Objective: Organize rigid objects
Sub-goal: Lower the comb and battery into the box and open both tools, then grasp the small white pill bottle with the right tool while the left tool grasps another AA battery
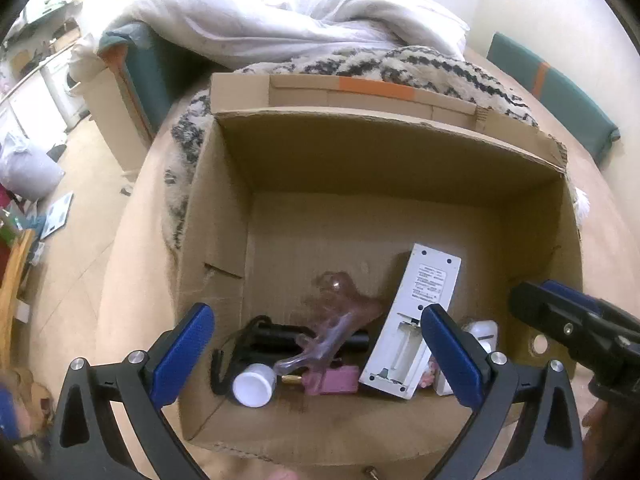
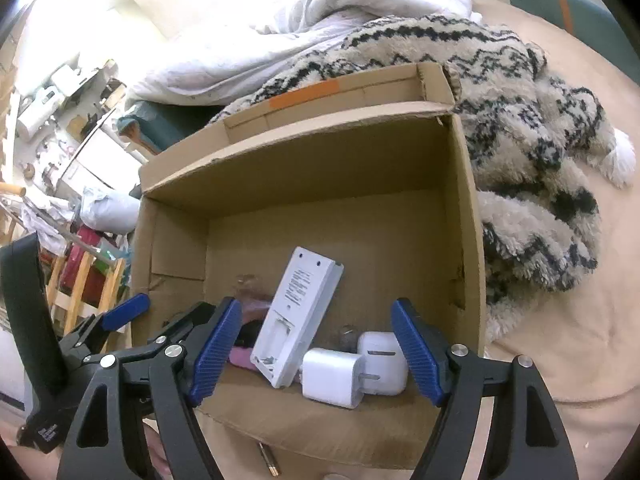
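An open cardboard box point(image 1: 224, 216) point(image 2: 468, 216) stands on a beige bed. Along its near side lie a white remote point(image 1: 412, 320) point(image 2: 296, 312) with its battery bay open, a black flashlight point(image 1: 276, 340), a clear pink plastic piece point(image 1: 340, 308), a white cap point(image 1: 254, 384), a pink plug point(image 1: 332, 380) and two white chargers point(image 2: 336, 376) point(image 2: 380, 360). My left gripper point(image 1: 316, 352) is open and empty above the box's near edge. My right gripper point(image 2: 320, 352) is open and empty, with the chargers and remote between its fingers in view.
A shaggy black-and-cream blanket point(image 2: 532, 148) and a white duvet point(image 1: 280, 20) lie behind the box. A small brass pin point(image 2: 268, 460) lies on the bed in front of the box. Floor clutter and furniture point(image 2: 80, 272) are to the left.
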The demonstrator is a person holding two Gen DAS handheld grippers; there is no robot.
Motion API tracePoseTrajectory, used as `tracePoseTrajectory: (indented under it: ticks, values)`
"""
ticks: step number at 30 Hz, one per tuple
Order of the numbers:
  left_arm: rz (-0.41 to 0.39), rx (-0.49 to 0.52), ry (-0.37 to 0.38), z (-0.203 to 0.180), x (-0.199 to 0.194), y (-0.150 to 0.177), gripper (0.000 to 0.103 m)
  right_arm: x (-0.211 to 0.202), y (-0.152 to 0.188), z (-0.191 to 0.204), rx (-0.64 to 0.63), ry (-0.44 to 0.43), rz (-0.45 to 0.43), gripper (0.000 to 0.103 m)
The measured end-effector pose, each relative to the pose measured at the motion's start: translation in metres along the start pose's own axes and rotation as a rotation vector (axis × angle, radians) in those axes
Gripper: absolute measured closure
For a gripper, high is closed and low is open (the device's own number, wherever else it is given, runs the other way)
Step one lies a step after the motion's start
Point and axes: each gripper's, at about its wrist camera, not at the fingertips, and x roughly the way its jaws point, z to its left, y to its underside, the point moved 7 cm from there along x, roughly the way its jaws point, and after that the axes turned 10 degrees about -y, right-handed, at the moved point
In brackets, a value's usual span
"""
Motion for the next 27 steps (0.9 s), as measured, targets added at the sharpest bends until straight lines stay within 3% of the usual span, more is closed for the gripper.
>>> tracePoseTrajectory:
  ticks: [12, 18, 24, 27]
  values:
    - [-0.001, 0.004, 0.017, 0.005, -0.014, 0.0, 0.0, -0.008, 0.002, -0.006, 0.052, -0.007, -0.029, 0.019]
    - [-0.002, 0.008, -0.02, 0.015, -0.024, 0.008, 0.0, -0.015, 0.008, -0.008, 0.07, 0.022, -0.026, 0.019]
    - [0.017, -0.011, -0.036, 0.03, -0.034, 0.025, 0.0, -0.037, 0.025, -0.002, 0.063, 0.024, -0.03, 0.019]
    - [0.044, -0.017, -0.05, 0.036, -0.036, 0.039, 0.0, -0.045, 0.043, -0.003, 0.121, -0.025, -0.025, 0.019]
